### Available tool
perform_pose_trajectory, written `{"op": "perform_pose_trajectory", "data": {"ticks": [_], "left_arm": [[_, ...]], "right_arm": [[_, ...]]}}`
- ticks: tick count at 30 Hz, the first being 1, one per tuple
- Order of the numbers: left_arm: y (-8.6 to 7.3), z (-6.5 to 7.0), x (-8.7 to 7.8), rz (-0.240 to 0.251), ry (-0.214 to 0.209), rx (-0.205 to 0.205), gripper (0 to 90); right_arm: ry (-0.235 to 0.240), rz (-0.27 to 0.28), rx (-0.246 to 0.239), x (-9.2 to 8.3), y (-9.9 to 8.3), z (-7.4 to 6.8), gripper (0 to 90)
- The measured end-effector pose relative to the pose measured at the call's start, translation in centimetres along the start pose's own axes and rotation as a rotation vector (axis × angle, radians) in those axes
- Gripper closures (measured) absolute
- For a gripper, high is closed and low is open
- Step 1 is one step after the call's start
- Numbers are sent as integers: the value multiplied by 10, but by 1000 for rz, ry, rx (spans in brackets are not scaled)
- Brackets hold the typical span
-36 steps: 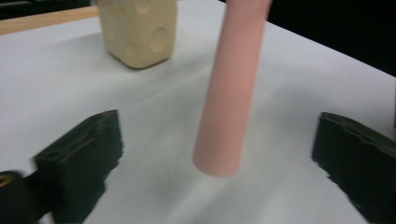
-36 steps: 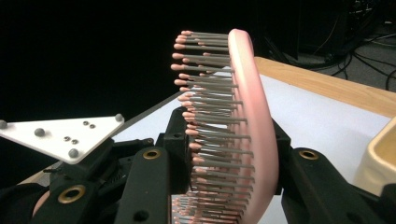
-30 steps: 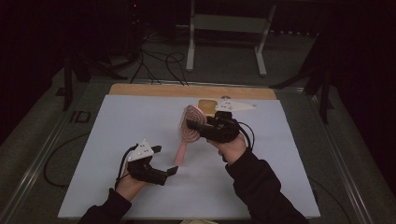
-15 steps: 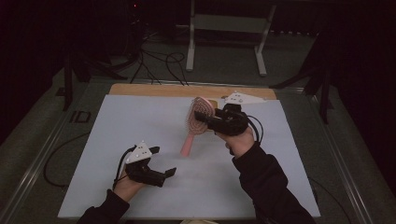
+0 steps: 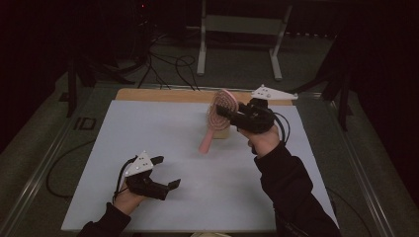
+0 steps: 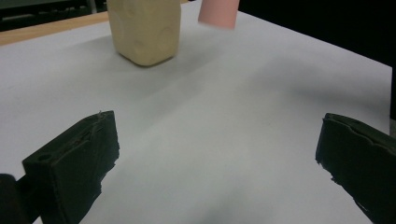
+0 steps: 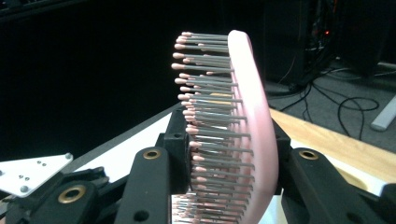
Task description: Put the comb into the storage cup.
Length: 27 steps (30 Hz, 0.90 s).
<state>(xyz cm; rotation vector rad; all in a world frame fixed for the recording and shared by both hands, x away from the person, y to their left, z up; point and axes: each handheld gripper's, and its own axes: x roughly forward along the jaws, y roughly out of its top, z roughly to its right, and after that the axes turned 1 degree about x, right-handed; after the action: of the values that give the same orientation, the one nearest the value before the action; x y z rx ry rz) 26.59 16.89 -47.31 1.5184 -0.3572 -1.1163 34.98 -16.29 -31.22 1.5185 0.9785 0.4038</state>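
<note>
Right of centre in the high view, the right gripper is clamped on the head of a pink plastic hairbrush with grey bristles, whose handle hangs down-left above the white table sheet. Just behind it stands a cream-yellow rounded block, possibly a soap or sponge. The left gripper rests lower left, jaws apart and empty. The pads press bristles on one side and the curved back on the other, so the brush could twist or slip out. The dangling handle could also knock the block.
</note>
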Motion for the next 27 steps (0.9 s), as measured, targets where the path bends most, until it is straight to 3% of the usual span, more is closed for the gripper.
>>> {"op": "perform_pose_trajectory", "data": {"ticks": [9, 27], "left_arm": [[-10, -6, -15, -3, 23, 1, 1], [-36, -20, -47, 5, 98, -52, 1]], "right_arm": [[-20, 27, -8, -5, 11, 10, 646], [-72, 61, -32, -5, 38, 25, 646]]}}
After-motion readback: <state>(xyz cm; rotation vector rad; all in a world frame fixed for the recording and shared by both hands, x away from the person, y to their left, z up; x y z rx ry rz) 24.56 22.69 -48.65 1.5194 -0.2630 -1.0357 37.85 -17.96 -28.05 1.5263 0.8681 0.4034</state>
